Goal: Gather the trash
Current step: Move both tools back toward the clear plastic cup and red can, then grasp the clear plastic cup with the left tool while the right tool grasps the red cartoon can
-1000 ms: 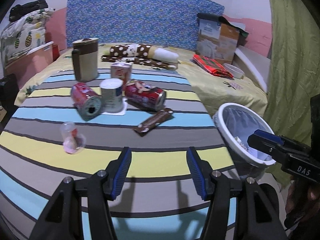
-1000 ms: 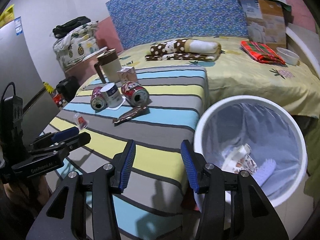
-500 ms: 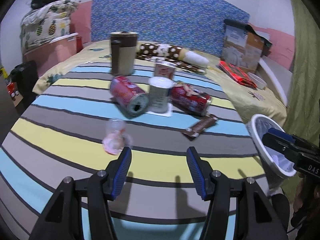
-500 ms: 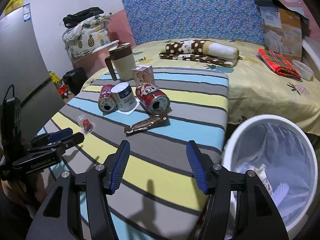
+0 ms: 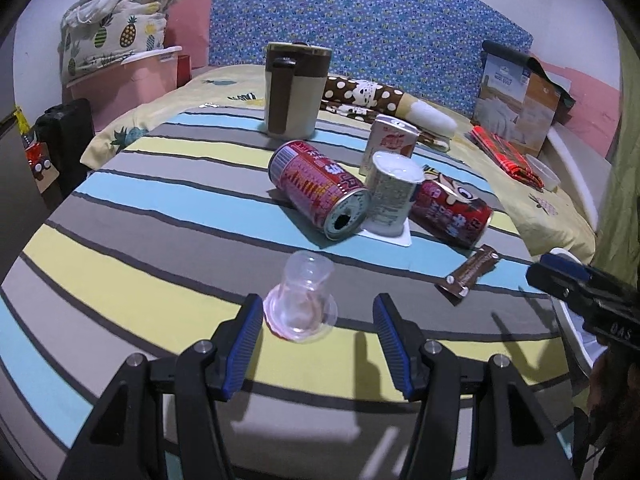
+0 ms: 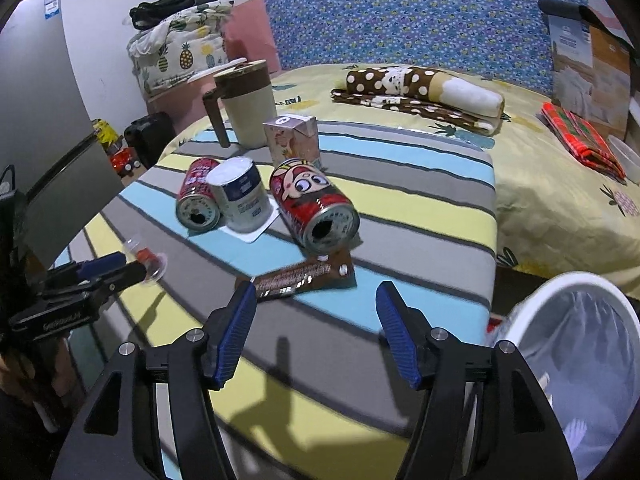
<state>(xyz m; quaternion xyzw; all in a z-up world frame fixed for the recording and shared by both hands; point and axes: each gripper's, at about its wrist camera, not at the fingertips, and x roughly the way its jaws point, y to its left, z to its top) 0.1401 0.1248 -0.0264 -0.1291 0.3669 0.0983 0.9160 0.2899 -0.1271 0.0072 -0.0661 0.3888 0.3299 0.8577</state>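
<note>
On the striped cloth (image 5: 120, 280) a clear plastic cup (image 5: 304, 300) lies on its side between the fingers of my open left gripper (image 5: 318, 312), nearer the left pad, which does not press on it. A brown snack wrapper (image 6: 304, 276) lies just ahead of my right gripper (image 6: 316, 300); its jaws are opening with nothing between them. Behind lie two red cans (image 5: 316, 188) (image 5: 452, 212), a white cup (image 5: 390, 200) upside down on its lid, and a small carton (image 5: 390, 140). The white bin (image 6: 520, 312) with a clear liner stands low at the right.
A beige and brown lidded mug (image 5: 294, 88) stands behind the trash. Beyond it is a bed with a yellow sheet (image 6: 540, 184), a dotted roll (image 6: 420, 84), a red plaid cloth (image 6: 580, 136) and a box (image 6: 588, 60). The right gripper (image 5: 560, 276) shows at the right edge of the left wrist view.
Both grippers have come forward over the cloth. The clear cup now lies between the left fingers, the wrapper sits close before the right ones, whose jaws stand wider, and the bin has slid right.
</note>
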